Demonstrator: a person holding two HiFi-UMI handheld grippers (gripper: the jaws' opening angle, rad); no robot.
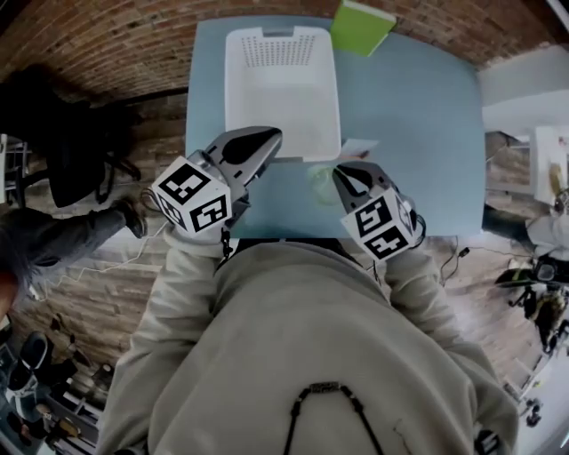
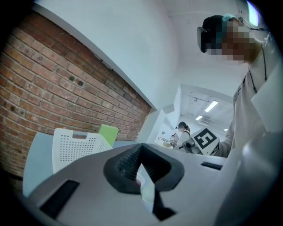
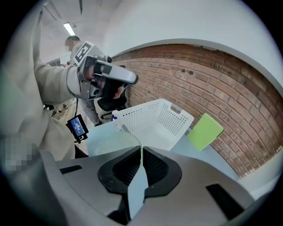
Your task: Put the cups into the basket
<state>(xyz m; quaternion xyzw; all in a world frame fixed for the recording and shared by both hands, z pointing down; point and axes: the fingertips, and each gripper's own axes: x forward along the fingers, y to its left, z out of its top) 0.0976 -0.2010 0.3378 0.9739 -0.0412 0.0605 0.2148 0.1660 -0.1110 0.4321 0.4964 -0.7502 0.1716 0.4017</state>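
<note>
Right gripper (image 3: 141,154) pinched shut on rim of clear cup (image 3: 110,143), held over counter (image 1: 409,133) just off near-right corner of basket (image 1: 233,89). Left gripper (image 2: 141,152) jaws together, over basket's near edge.

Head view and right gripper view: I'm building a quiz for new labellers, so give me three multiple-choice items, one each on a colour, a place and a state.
1. What colour is the basket?
A. white
B. red
C. black

2. Where is the green pad?
A. inside the basket
B. on the floor
C. at the far edge of the table

3. What is the right claw doing?
A. standing open, empty
B. shut on the rim of a clear cup
C. gripping the basket's wall

Answers:
1. A: its perforated walls show white.
2. C: it sits beside the basket's far corner.
3. B: its pads pinch the thin rim.
</note>
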